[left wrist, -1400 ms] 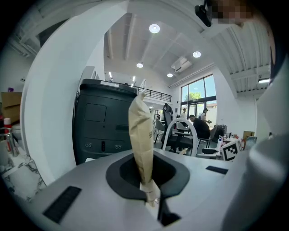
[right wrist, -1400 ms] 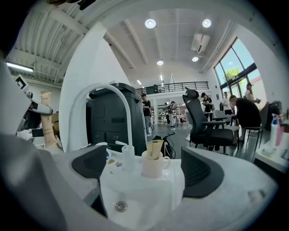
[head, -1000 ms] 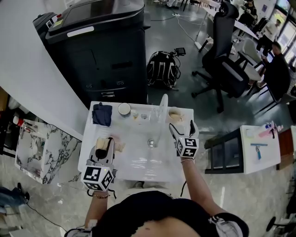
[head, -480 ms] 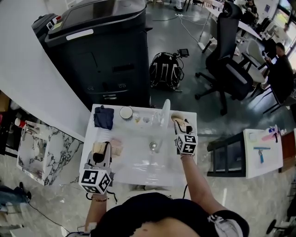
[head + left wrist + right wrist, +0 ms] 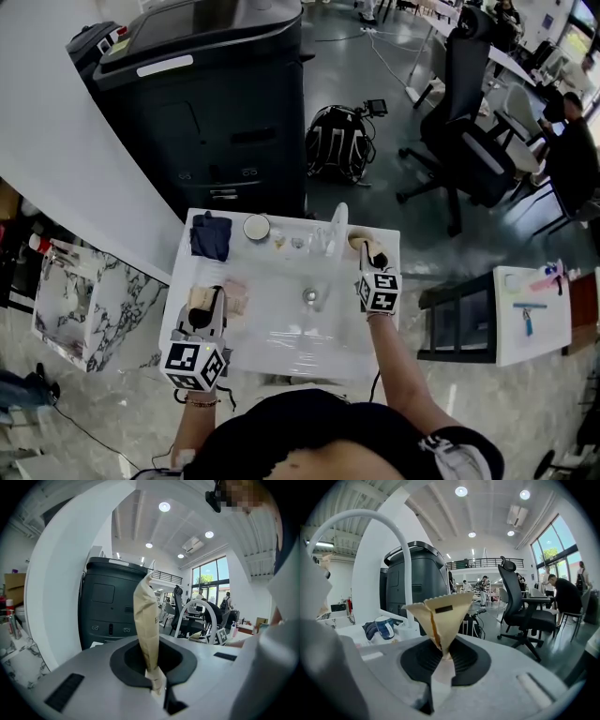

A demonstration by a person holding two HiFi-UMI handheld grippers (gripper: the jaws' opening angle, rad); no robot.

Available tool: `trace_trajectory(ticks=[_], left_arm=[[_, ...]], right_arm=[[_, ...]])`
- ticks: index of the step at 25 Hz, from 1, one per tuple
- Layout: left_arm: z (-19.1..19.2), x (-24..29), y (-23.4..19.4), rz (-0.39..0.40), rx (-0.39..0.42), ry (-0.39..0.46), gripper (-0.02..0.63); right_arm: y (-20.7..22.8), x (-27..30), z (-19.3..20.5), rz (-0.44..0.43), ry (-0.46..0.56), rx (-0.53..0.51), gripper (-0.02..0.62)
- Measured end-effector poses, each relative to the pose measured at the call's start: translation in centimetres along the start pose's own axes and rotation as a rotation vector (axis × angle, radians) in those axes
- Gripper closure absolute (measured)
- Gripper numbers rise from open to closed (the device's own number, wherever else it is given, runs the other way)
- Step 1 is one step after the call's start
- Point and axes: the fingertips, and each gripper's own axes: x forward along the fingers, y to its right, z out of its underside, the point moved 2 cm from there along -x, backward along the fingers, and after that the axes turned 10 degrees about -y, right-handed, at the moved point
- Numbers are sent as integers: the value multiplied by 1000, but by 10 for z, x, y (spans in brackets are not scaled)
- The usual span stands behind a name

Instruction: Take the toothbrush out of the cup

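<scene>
On the white counter [image 5: 309, 361] the beige cup [image 5: 353, 240] stands at the back right corner, just beside the base of the white faucet [image 5: 336, 223]. The right hand-held gripper [image 5: 440, 667] reaches to this cup. Its jaws have just been closing, and they are now pressed together on the lower tip of a beige paper packet [image 5: 440, 618]. This packet spreads upward like a cone, with a toothed upper edge and a small dark label. The toothbrush itself does not show bare in any view, and I cannot tell if it is inside this packet, or if the packet's lower end is inside the cup or above it. The left hand-held gripper [image 5: 157, 691] is at the front left of the counter, with jaws closed tight on a second paper packet [image 5: 145, 616], long and narrow, standing almost upright. The sink basin [image 5: 281, 323] lies between the two grippers and its round drain [image 5: 310, 296] is in the middle. At the back edge there is a round container [image 5: 255, 227] with a pale top, its content not visible, next to a dark blue cloth [image 5: 208, 234].
</scene>
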Motion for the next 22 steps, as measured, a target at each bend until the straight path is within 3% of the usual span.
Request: trace_trajectory(ticks=[12,22], left_arm=[[4,1,2,-4,-4,-4,600],[4,2,7,17,6,3,600]], right_arm=[[3,-17,-20,-12,61,-15,561],[2,-71,-48,1,163,-21,561]])
